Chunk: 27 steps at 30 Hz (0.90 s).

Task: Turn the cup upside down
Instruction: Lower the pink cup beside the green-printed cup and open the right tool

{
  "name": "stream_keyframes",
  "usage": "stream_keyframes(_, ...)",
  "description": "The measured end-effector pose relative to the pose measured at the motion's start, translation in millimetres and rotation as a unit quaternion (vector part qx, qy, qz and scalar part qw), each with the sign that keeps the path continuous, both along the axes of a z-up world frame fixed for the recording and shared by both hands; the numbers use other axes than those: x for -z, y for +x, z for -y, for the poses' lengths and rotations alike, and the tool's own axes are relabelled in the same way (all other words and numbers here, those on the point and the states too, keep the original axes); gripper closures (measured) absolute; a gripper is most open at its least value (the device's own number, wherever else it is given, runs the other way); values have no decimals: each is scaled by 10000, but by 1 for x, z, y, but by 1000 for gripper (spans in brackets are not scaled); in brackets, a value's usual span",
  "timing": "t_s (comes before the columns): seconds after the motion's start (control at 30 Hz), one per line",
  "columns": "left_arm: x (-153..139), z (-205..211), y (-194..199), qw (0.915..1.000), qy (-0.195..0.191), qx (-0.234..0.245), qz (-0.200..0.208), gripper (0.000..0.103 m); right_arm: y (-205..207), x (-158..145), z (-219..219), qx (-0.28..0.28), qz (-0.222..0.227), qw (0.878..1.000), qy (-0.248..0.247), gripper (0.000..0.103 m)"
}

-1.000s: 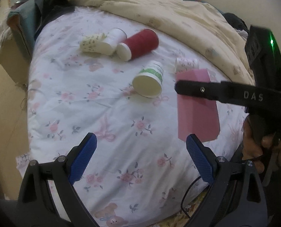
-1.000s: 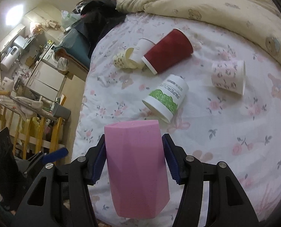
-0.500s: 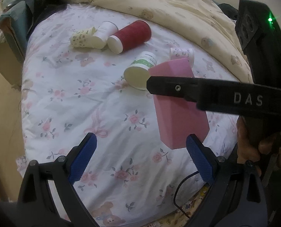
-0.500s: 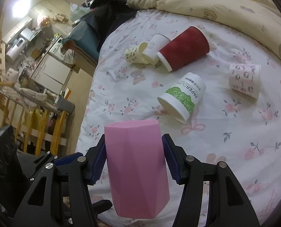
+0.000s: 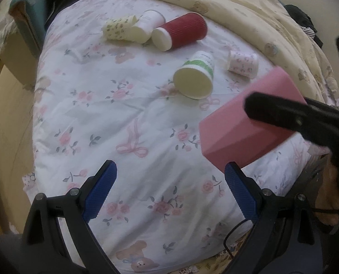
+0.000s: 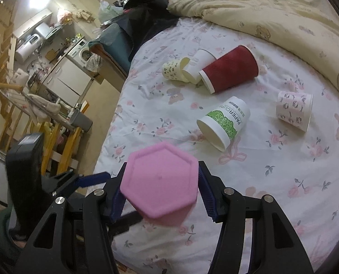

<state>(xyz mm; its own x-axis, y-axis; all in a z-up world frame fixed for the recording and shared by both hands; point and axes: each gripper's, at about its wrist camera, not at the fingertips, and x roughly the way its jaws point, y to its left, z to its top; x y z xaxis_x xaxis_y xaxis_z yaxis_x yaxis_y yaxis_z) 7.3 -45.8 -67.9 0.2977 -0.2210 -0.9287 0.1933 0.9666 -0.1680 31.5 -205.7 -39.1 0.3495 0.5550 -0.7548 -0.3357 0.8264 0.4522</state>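
The pink cup (image 6: 160, 180), six-sided, is clamped between the blue pads of the right gripper (image 6: 162, 189) and is held tilted in the air above the near part of the bed (image 6: 160, 105), its closed hexagonal base turned toward the right wrist camera; what is inside cannot be seen. In the left wrist view the pink cup (image 5: 242, 132) is seen slanted, with one black finger (image 5: 283, 114) across its side. The left gripper (image 5: 169, 187) is held with its jaws apart and nothing between them. Farther off, on the flowered sheet, a green-and-white paper cup (image 6: 224, 123) is lying on its side, its mouth open and nothing seen inside. Beyond it lie a red cup (image 6: 231, 68), a plain white cup (image 6: 201, 61), a yellow patterned cup (image 6: 174, 70) and a pink-printed cup (image 6: 293, 109).
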Motion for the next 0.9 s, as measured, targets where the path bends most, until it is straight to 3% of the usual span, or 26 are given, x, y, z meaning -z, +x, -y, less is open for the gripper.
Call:
stream_keyframes(0.23,-5,-6,2,9993,285,-123,214,9,-2,-2,-2,6,133,9994,-311,44)
stream_keyframes(0.43,-9,-49,10,9934,488,-995,287,9,20,6,-12,-68,275,9967,-760,44)
stream_keyframes(0.57,-7,-67,15,9896,598,-1276,282,9,34,22,-34,-332,399,9919,-1157,44)
stream_keyframes(0.63,-3,-75,16,9878,679,-1378,236,0,38,30,-42,-414,494,9899,-1262,44)
stream_keyframes(0.77,3,-83,16,9868,667,-1476,93,0,48,42,-52,-441,710,9861,-1438,44)
stream_keyframes(0.9,-3,-80,16,9874,621,-1441,197,0,54,54,-56,-433,794,9853,-1451,44)
